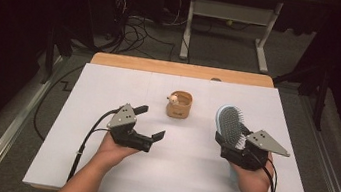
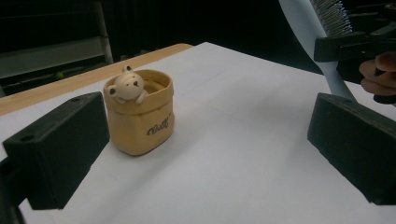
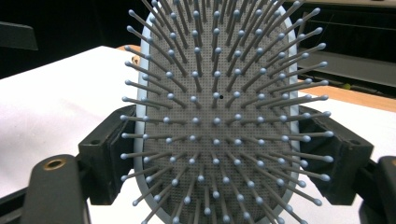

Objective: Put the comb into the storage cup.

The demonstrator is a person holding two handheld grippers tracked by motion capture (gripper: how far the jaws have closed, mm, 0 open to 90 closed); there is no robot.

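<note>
While the right gripper (image 1: 232, 146) is pinching the pale-blue oval hairbrush (image 1: 229, 120), its ball-tipped bristles upright, toward the white table's (image 1: 98, 166) right edge, the left gripper (image 1: 150, 122) is hovering with jaws spread near the tan cup (image 1: 179, 105) holding a bear figure (image 1: 173, 98) mid-table.
</note>
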